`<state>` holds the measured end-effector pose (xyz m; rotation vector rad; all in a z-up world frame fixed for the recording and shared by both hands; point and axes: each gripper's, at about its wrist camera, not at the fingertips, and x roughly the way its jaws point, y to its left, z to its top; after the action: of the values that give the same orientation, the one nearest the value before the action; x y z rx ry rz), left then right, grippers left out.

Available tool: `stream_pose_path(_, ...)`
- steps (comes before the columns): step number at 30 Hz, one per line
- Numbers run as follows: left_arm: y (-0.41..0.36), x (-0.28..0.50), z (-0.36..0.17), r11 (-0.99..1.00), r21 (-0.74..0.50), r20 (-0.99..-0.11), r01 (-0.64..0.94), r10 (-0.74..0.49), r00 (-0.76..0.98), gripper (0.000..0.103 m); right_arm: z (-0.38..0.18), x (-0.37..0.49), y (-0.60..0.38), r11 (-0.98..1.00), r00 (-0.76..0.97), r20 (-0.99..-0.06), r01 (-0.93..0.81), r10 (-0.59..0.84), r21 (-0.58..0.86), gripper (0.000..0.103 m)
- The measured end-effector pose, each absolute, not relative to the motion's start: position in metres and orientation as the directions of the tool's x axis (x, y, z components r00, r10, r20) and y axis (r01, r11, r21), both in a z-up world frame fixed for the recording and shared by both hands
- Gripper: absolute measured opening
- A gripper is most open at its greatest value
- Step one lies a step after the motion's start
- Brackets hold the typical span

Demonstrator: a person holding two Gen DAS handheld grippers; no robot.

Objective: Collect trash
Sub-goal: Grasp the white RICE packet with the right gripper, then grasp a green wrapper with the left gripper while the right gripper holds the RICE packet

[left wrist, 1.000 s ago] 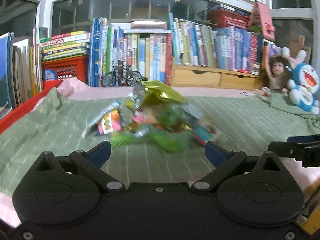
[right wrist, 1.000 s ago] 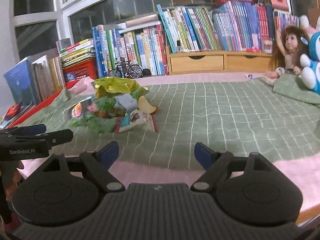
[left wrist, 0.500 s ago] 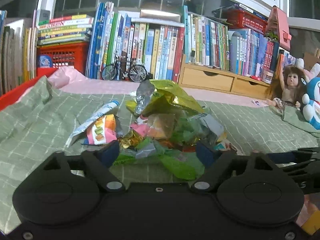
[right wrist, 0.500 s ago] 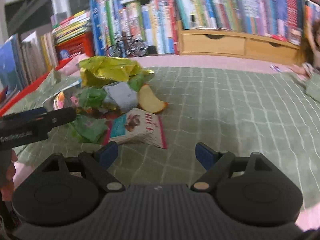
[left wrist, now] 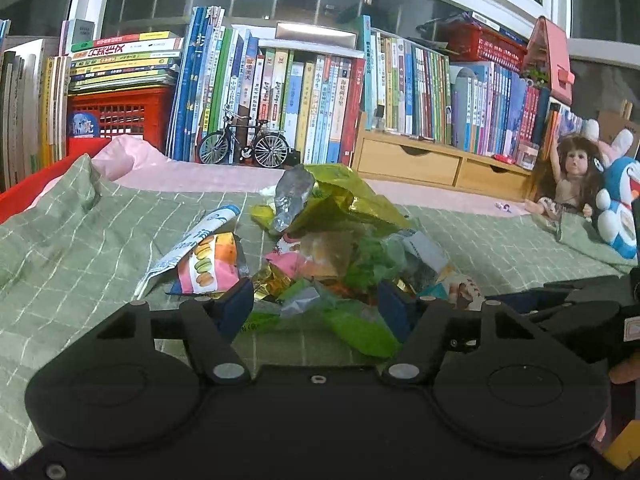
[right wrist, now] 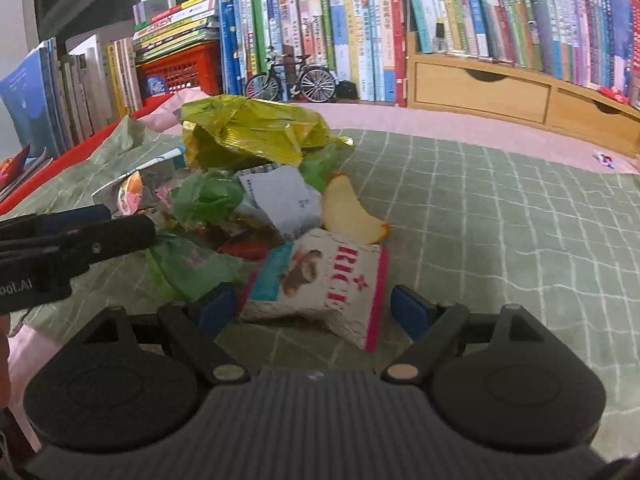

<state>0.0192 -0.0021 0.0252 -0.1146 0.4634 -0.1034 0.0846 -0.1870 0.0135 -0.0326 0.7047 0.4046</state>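
Observation:
A heap of trash wrappers (left wrist: 332, 256) lies on the green checked cloth (left wrist: 80, 248): a gold foil bag (left wrist: 352, 196), a macaron packet (left wrist: 208, 264), green wrappers (left wrist: 360, 332). My left gripper (left wrist: 316, 308) is closing on the near side of the heap, and its pads touch the crumpled green wrappers bunched between them. In the right wrist view a white "RICE" snack packet (right wrist: 320, 284) lies between the fingers of my right gripper (right wrist: 312, 312), which is open and clear of it. An apple slice (right wrist: 352, 216) rests just behind the packet. The left gripper (right wrist: 80, 240) shows there from the side.
Rows of books (left wrist: 320, 96), a red crate (left wrist: 116, 116), a model bicycle (left wrist: 244, 144) and wooden drawers (left wrist: 432, 164) line the back. A doll (left wrist: 568, 176) and a blue plush (left wrist: 616, 204) sit at the right. Pink sheet (right wrist: 400, 116) shows beyond the cloth.
Both grippers moved forward to the heap. The left jaws narrowed around the green wrappers. The right gripper dropped toward the rice packet, now between its open fingers.

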Motion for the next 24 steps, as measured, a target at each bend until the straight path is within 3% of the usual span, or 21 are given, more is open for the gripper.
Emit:
stream_pose_path(5,-0.004,0.020,0.021,0.991,-0.113,-0.437,0.068,-0.111,0.892,0.071,0.016,0.075,-0.184,0.914,0.698,-0.623,-0.398,0.355,0.075,0.075)
stream_pose_path(7,-0.004,0.020,0.020,0.992,-0.113,-0.434,0.064,-0.107,0.894,0.073,0.018,0.069,-0.185,0.915,0.712,-0.611,-0.401,0.345,0.048,0.063)
stream_pose_path(12,-0.005,0.018,0.017,0.991,-0.113,-0.427,0.070,-0.112,0.897,0.080,0.025,0.056,-0.193,0.915,0.734,-0.588,-0.403,0.340,0.025,0.053)
stream_pose_path(19,-0.010,0.027,0.014,0.993,-0.099,-0.440,0.070,-0.107,0.891,0.081,0.028,0.045,-0.206,0.933,0.754,-0.575,-0.357,0.317,0.046,0.041)
stream_pose_path(21,-0.011,0.029,0.014,0.991,-0.107,-0.434,0.077,-0.116,0.893,0.077,0.029,0.044,-0.212,0.940,0.762,-0.568,-0.334,0.310,0.065,0.040)
stream_pose_path(23,-0.010,0.031,0.015,0.987,-0.123,-0.429,0.101,-0.144,0.892,0.055,0.030,0.042,-0.218,0.945,0.769,-0.561,-0.316,0.306,0.082,0.040)
stream_pose_path(24,-0.010,0.033,0.014,0.984,-0.131,-0.432,0.119,-0.165,0.887,0.050,0.030,0.041,-0.220,0.947,0.772,-0.558,-0.310,0.305,0.088,0.040)
